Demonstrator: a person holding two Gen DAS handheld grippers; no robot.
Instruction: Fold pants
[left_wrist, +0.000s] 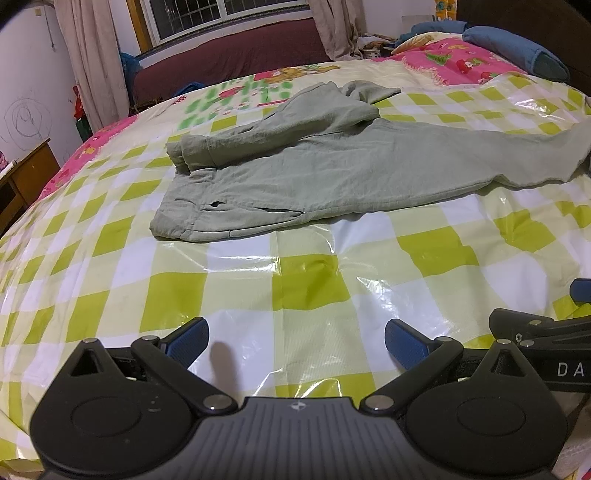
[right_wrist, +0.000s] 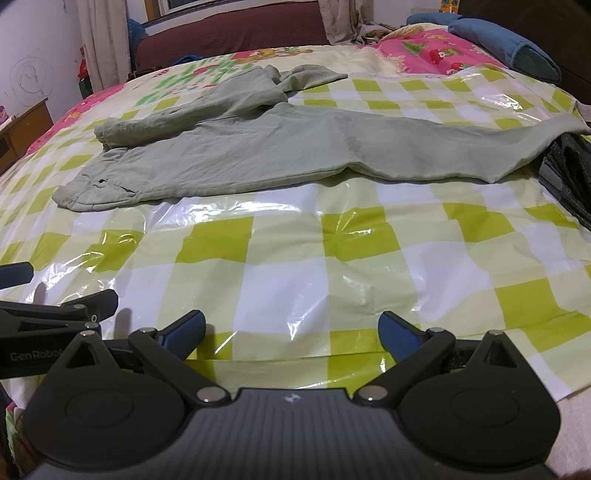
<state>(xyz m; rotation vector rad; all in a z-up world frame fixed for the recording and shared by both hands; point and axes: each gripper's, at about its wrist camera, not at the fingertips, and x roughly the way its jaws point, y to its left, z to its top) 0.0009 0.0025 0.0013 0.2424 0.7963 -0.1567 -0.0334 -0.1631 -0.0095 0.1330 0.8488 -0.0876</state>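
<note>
While the left hand-held gripper (left_wrist: 297, 341) and right hand-held gripper (right_wrist: 291, 330) hang spread and empty over the bed (right_wrist: 280, 236), well short of the unfolded pants (left_wrist: 332, 166), folding looks unstarted; next, reach the waistband and far cuff.

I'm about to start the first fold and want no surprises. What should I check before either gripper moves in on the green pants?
1. Left gripper open and holding nothing: ok.
2. Right gripper open and holding nothing: ok.
3. Green pants lying flat: not ok, the far leg is bunched back over itself.
4. Near leg stretched out straight: ok.
5. Near leg's cuff free: not ok, it lies against a dark folded garment.
6. Checked plastic sheet between the grippers and the pants free of things: ok.
</note>
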